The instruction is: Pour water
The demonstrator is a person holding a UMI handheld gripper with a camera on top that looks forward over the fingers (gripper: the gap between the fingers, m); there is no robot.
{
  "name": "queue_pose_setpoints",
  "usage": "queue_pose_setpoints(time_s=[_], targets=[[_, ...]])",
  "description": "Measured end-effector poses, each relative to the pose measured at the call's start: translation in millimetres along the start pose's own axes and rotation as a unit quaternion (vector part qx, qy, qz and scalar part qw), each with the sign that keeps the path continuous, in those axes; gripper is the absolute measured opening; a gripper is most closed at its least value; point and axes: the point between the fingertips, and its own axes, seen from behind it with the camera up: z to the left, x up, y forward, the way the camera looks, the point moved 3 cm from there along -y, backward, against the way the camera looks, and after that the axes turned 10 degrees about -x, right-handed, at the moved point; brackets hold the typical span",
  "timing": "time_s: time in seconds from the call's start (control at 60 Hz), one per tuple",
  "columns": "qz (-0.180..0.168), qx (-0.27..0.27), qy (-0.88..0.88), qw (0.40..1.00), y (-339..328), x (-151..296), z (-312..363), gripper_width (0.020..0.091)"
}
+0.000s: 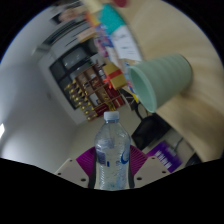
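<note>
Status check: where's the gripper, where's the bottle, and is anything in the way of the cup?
Gripper shut on water bottle, held upright. Green cup beyond the fingers, tilted on its side. Nothing between bottle and cup.

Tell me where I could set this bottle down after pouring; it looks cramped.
The bare patch is the pale surface beside the snack display. Ahead it is crowded: the green cup hangs over the water bottle, held in the gripper.
</note>
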Motion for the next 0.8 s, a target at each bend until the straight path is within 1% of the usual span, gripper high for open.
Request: queue_pose_setpoints(time_s=[0.033, 0.05, 0.067, 0.083, 0.2, 0.217, 0.233, 0.3, 0.35, 0.417, 0.483, 0.5, 0.567, 0.617, 0.65, 0.667, 0.7, 0.733, 0.767, 0.8], targets=[[0.009, 0.011, 0.045, 0.999, -4.1, 3.2, -1.2, 0.0456], [0.006, 0.012, 0.065, 0.998, -11.3, -13.0, 7.2, 0.0452], [0.007, 0.016, 0.075, 0.997, -11.8, -9.5, 3.5, 0.0453], [0.009, 0.018, 0.086, 0.996, -1.9, 5.7, 3.1, 0.0453], [-0.006, 0.034, 0.141, 0.989, -10.2, 22.6, -2.7, 0.0454], [-0.01, 0.037, 0.149, 0.988, -24.2, 17.6, 0.0, 0.0451], [-0.013, 0.04, 0.157, 0.987, -12.8, 26.0, 3.4, 0.0451], [-0.019, 0.049, 0.157, 0.986, -13.7, 33.7, 3.1, 0.0454], [-0.03, 0.045, 0.143, 0.988, -24.7, 31.9, 0.8, 0.0452], [-0.031, 0.032, 0.123, 0.991, -15.1, 37.6, 0.6, 0.0452], [-0.025, 0.018, 0.07, 0.997, -14.6, 33.6, 4.8, 0.0453], [-0.022, 0.018, 0.046, 0.999, -22.6, 27.5, 4.4, 0.0452], [-0.006, 0.016, -0.071, 0.997, -17.2, 7.4, 31.2, 0.0449], [0.006, 0.018, -0.195, 0.981, -26.0, -5.0, 55.5, 0.0452], [0.002, 0.021, -0.282, 0.959, -37.1, -9.9, 75.5, 0.0452], [-0.008, 0.014, -0.327, 0.945, -31.4, -8.0, 83.2, 0.0453], [-0.031, 0.017, -0.407, 0.913, -30.6, 2.4, 111.7, 0.0453], [-0.062, 0.02, -0.495, 0.867, -32.2, 11.6, 140.3, 0.0454], [-0.104, 0.02, -0.567, 0.817, -38.5, 29.0, 167.8, 0.0453], [-0.153, 0.004, -0.635, 0.757, -41.5, 53.8, 184.6, 0.0453]])
